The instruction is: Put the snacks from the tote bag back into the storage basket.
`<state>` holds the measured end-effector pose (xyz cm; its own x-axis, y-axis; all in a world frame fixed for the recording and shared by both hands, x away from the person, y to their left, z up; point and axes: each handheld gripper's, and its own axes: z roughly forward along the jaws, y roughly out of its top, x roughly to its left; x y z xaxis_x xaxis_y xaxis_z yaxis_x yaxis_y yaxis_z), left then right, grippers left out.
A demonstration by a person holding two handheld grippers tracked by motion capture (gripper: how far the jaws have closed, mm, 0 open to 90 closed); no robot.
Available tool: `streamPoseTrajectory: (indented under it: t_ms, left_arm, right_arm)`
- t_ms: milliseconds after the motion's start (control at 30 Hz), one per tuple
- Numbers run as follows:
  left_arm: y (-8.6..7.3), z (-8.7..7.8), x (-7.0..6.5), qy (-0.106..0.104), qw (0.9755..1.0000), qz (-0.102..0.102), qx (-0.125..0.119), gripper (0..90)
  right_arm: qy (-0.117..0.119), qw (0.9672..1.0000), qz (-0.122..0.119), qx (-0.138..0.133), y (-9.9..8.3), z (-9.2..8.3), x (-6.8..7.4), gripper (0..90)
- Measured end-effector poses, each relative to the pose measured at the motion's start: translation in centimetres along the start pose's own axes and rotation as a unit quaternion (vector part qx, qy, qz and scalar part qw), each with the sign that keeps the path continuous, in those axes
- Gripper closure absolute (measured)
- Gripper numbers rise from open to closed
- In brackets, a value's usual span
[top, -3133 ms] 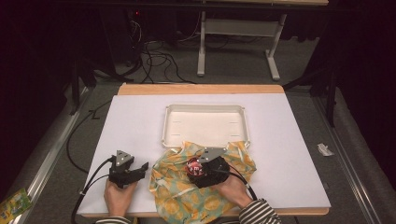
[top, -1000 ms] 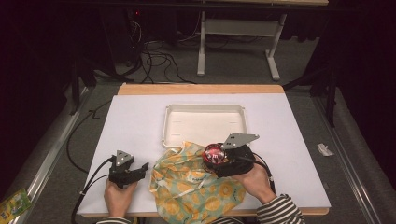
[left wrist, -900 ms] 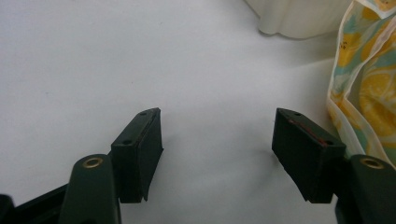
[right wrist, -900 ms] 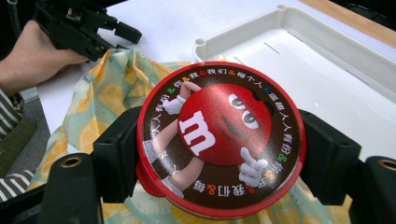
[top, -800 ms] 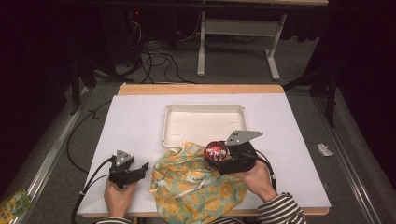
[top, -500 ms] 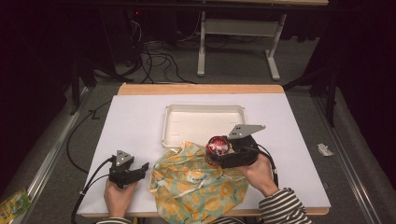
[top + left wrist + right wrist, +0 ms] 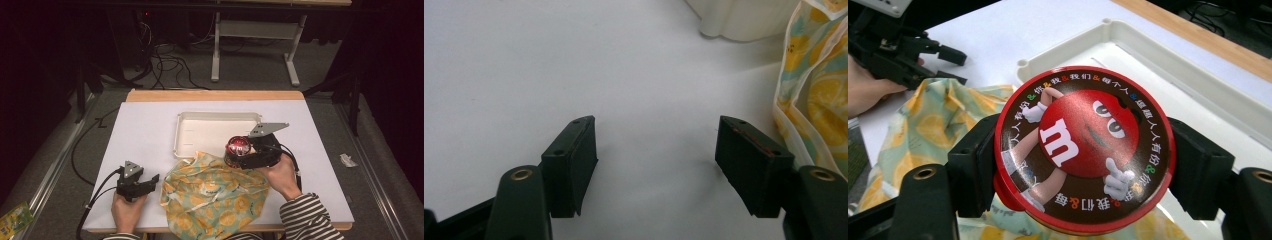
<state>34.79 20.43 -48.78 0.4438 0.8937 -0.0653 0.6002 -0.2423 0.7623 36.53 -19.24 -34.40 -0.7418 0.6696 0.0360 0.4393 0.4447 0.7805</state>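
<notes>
Right tool (image 7: 234,155) was clamped on a round red candy tin (image 7: 238,146), one black jaw pressed against each side of it, and the high view placed the pair just above the near right corner of the white tray (image 7: 200,131), at the far edge of the orange-print cloth bag (image 7: 215,195). That view gave the tin as little more than a small red disc; the right gripper view, from close up, showed its lid (image 7: 1084,150) with a red cartoon candy figure bearing a white "m" and a ring of small characters round the rim, tilted toward the camera, with the tray's rim (image 7: 1168,65) behind it and the bag (image 7: 938,125) below it. Whether the tin touched the bag or hung clear of it could not be told. The left tool (image 7: 656,150) stood wide apart and held nothing; its own view showed bare white surface (image 7: 524,65) between the jaws, the bag's edge (image 7: 809,100) just beside one jaw and a corner of the tray (image 7: 734,22) beyond. From the high view it (image 7: 151,181) sat on the surface (image 7: 140,135) left of the bag, well apart from the tray, gripped by the person's left hand (image 7: 127,212), while the right hand (image 7: 282,175) in a striped sleeve (image 7: 305,222) carried the other tool.
</notes>
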Motion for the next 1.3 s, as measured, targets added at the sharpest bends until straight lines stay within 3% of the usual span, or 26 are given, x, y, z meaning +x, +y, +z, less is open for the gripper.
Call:
streamPoseTrajectory:
  t_ms: [233, 567, 767, 1300]
  left_arm:
    - [0.0, 0.0, 0.0, 0.001, 1.0000, 0.001, -0.001, 33.3]
    - [0.0, 0.0, 0.0, 0.001, 1.0000, 0.001, 0.000, 33.4]
    - [0.0, 0.0, 0.0, 0.001, 1.0000, 0.002, 0.000, 33.4]
    - [0.0, 0.0, 0.0, 0.002, 1.0000, 0.002, 0.000, 33.6]
  right_arm:
    - [-0.005, 0.9999, 0.012, 0.004, 0.8, 0.3, -1.6, 26.0]
    - [-0.016, 0.9998, 0.011, 0.008, 1.9, 0.9, -2.5, 26.0]
    - [-0.013, 0.9998, 0.014, 0.004, 2.4, 1.6, -3.3, 26.0]
    - [-0.035, 0.9987, 0.031, 0.020, 2.7, 4.3, -5.4, 26.0]
